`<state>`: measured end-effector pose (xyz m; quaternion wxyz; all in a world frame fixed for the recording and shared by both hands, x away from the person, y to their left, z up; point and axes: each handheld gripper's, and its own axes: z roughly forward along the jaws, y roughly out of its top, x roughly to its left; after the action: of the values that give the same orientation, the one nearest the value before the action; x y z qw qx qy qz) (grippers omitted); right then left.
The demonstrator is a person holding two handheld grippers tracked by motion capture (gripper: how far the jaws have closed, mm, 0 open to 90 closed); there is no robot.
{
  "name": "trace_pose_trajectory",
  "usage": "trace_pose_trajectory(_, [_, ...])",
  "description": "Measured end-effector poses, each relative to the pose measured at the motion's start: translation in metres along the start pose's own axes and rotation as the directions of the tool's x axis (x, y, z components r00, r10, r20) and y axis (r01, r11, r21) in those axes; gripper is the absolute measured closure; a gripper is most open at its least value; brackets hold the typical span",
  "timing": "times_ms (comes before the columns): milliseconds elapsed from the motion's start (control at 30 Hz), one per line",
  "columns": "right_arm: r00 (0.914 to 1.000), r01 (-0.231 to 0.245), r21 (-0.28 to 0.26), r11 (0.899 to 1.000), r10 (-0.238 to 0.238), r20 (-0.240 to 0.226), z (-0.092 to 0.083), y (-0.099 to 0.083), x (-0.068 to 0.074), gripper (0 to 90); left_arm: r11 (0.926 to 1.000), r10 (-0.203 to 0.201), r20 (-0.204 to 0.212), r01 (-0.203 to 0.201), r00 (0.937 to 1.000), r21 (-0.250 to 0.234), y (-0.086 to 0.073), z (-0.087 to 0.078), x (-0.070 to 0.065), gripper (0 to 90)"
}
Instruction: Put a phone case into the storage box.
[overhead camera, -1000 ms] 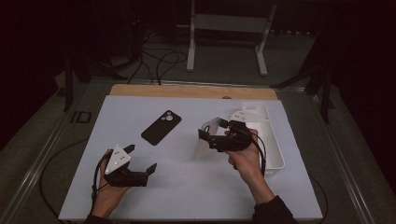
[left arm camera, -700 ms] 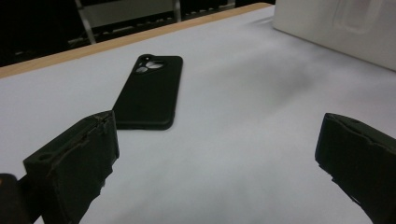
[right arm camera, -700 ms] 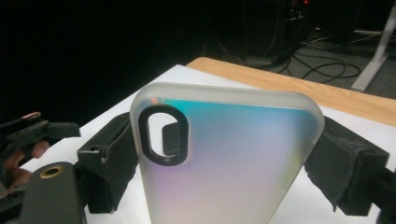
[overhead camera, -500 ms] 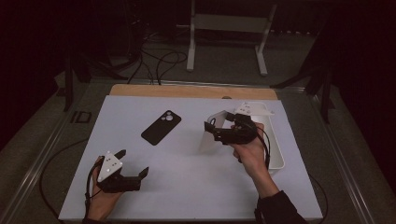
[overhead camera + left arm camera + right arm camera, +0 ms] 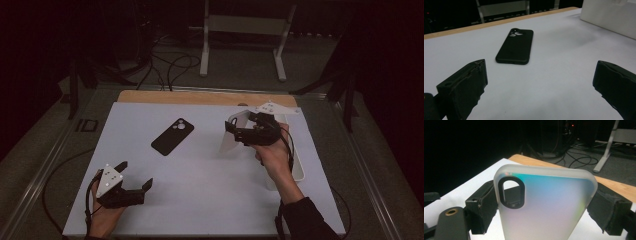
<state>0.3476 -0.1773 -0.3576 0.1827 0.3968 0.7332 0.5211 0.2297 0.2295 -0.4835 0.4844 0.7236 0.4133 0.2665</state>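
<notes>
Case (image 5: 544, 205) is pinched by its long edges in R gripper (image 5: 248, 132), held upright, prob. for fitting onto phone (image 5: 172, 136); L gripper (image 5: 131, 183) is kept spread, waiting nearby.

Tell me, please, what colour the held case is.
Frosted white case, iridescent sheen; right gripper view.

phone case (image 5: 544, 205) | frosted translucent, iridescent, oval camera cutout | upright, held above table, right of centre

black phone (image 5: 172, 136) mid-table, open surface around
</notes>
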Motion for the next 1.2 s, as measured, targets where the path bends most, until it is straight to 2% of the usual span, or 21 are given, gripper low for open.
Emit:
trace_pose_trajectory(133, [0.9999, 0.000, 0.004, 1.000, 0.000, 0.017, 0.001, 0.003, -0.004, 16.5, 0.9999, -0.012, -0.002, 0.012, 0.9999, -0.008, -0.001, -0.001, 0.002, 0.2])
trace_pose_trajectory(700, [0.9955, -0.013, 0.003, 1.000, 0.012, 0.094, 0.001, 0.014, -0.030, 16.5, 1.0000, -0.009, -0.005, 0.009, 0.9999, -0.004, -0.004, 0.001, 0.002, 0.2])
trace_pose_trajectory(933, [0.9916, -0.012, 0.007, 1.000, 0.011, 0.129, 0.002, 0.019, -0.039, 16.5, 0.9999, -0.012, -0.011, 0.012, 0.9999, -0.005, -0.004, 0.001, 0.002, 0.2])
trace_pose_trajectory(1200, [0.9834, -0.020, 0.013, 1.000, 0.018, 0.181, 0.004, 0.024, -0.055, 16.5, 0.9999, -0.013, -0.012, 0.013, 0.9998, -0.005, -0.005, 0.002, 0.002, 0.2])
